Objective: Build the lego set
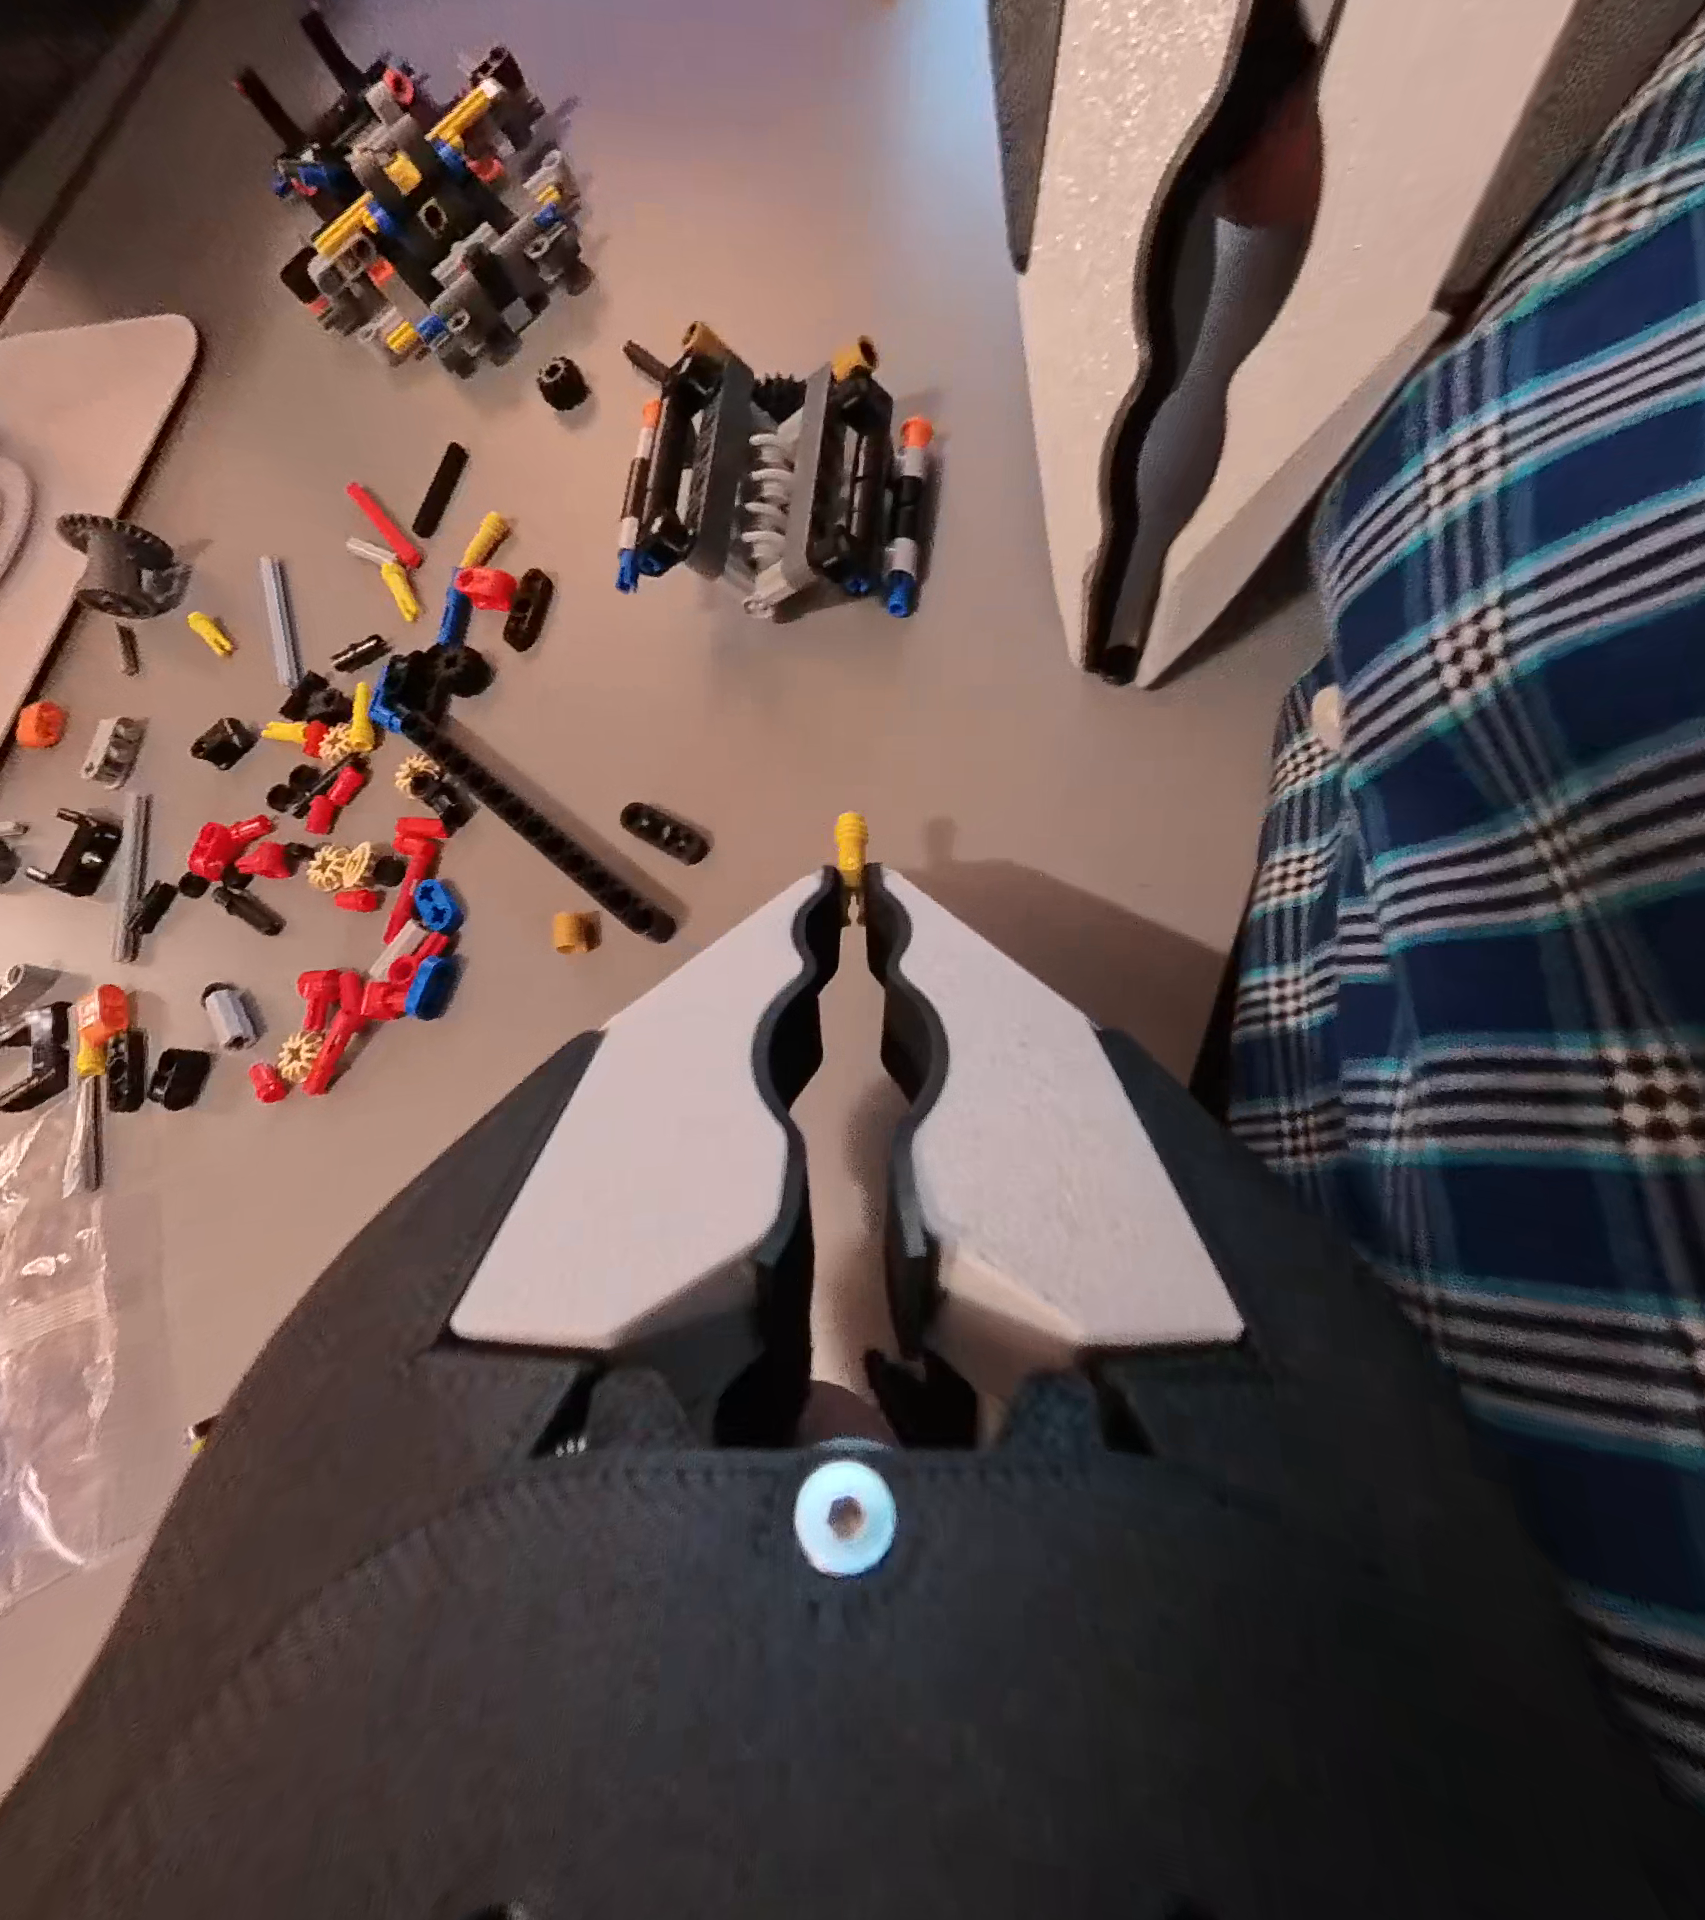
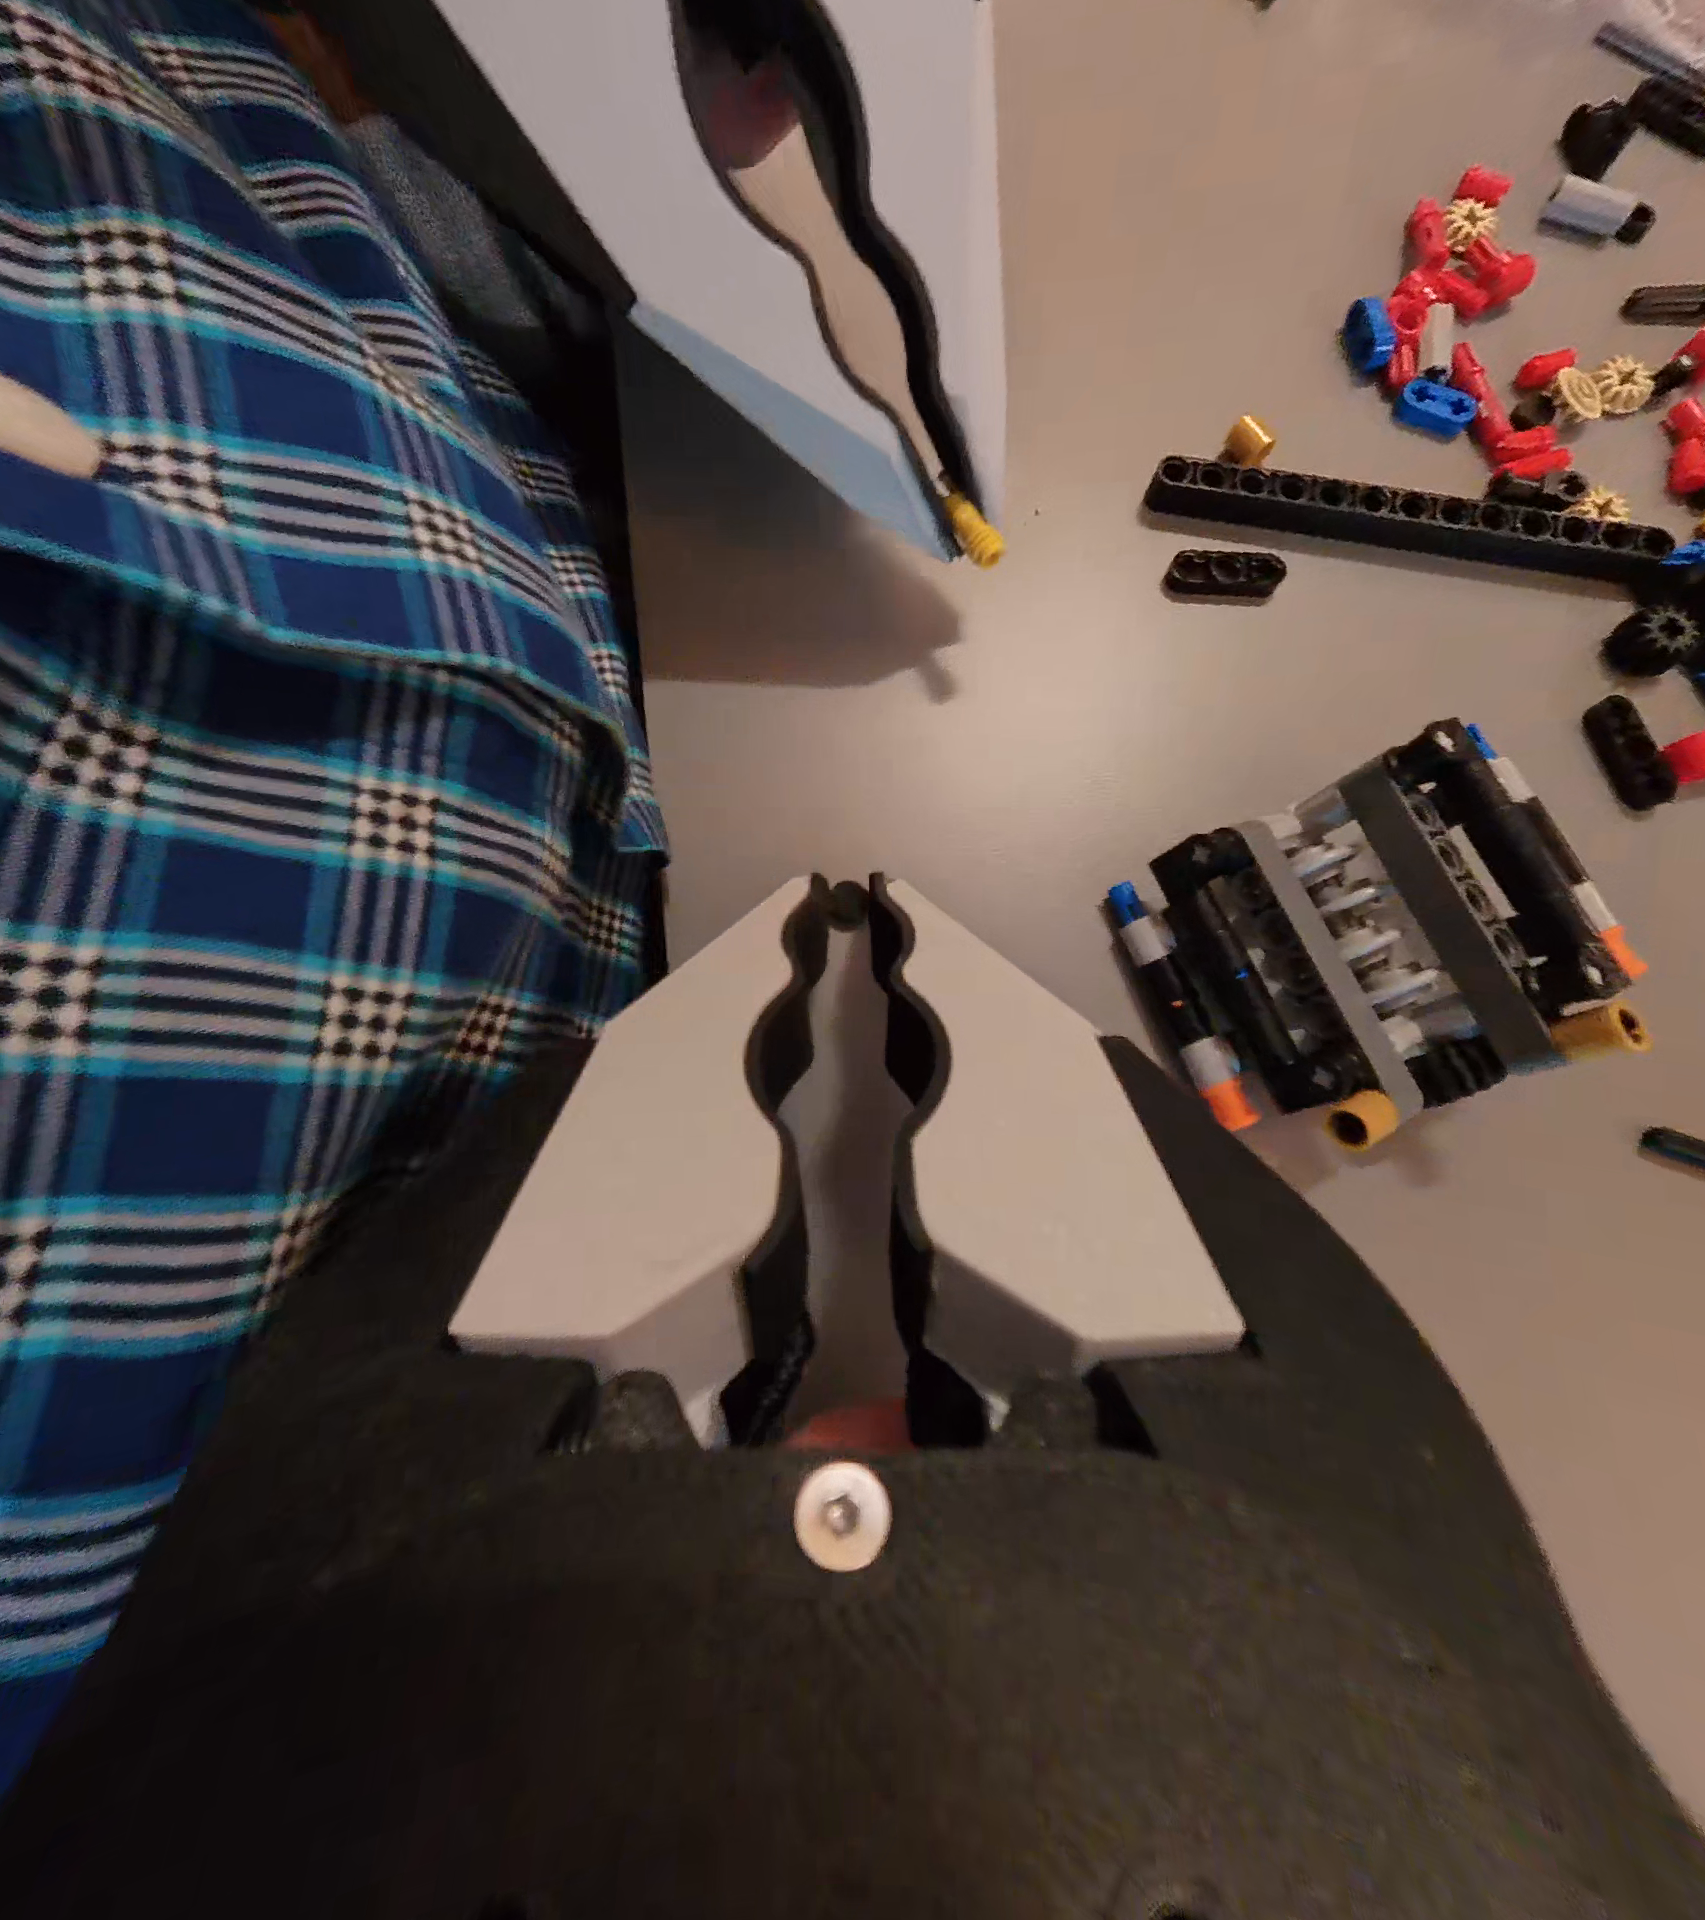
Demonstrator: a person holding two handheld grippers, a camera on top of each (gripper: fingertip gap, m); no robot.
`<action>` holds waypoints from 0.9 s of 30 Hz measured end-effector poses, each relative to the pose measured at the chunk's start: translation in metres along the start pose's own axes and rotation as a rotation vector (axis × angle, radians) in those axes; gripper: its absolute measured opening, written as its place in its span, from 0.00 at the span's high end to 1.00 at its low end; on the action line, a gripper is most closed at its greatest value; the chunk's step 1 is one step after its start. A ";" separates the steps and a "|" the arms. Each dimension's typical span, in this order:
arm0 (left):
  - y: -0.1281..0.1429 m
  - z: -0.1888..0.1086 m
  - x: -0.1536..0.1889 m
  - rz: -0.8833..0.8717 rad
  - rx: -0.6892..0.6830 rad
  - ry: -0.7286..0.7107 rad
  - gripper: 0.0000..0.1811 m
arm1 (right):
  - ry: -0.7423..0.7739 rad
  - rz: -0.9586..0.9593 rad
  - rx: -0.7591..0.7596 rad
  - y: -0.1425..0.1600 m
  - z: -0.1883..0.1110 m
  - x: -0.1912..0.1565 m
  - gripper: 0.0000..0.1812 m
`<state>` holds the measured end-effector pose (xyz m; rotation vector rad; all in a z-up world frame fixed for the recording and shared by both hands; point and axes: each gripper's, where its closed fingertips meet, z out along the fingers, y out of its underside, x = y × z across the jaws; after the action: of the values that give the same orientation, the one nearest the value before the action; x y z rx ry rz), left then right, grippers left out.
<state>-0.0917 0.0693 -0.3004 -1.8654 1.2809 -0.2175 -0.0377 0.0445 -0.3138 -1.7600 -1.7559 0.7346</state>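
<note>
Between the two grippers and the person's plaid shirt (image 2: 204,727), above the bare near edge of the worktop (image 1: 931,727), both tools are loaded. The left gripper (image 1: 850,896) is closed on a yellow pin (image 1: 850,844), whose long axis runs straight out past the fingertips with its ridged end free. The right gripper (image 2: 846,900) is pinched on a small black round piece (image 2: 845,902), seen end-on; its exact kind I cannot tell. In the right wrist view the yellow pin (image 2: 973,532) lies ahead and slightly right of the black piece, well apart and pointing loosely toward it. Mating them likely depends on lining up the pin's axis with the piece's hole. The grey-and-black engine block (image 1: 775,488) and loose parts pile (image 1: 339,831) sit farther out, leftward.
</note>
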 end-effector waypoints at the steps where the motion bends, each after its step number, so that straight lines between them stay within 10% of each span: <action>1: 0.000 0.000 0.002 -0.001 -0.002 0.002 0.99 | 0.003 0.003 0.001 0.000 0.000 0.000 0.97; 17: -0.055 -0.013 -0.011 -0.265 0.308 -0.088 0.99 | -0.191 0.558 0.619 -0.080 -0.033 0.035 0.98; 27: -0.061 -0.013 -0.013 -0.265 0.348 -0.125 0.99 | -0.231 0.577 0.650 -0.082 -0.037 0.037 0.98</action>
<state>-0.0631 0.0801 -0.2445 -1.7104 0.8468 -0.4291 -0.0687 0.0814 -0.2293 -1.7375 -0.9274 1.5894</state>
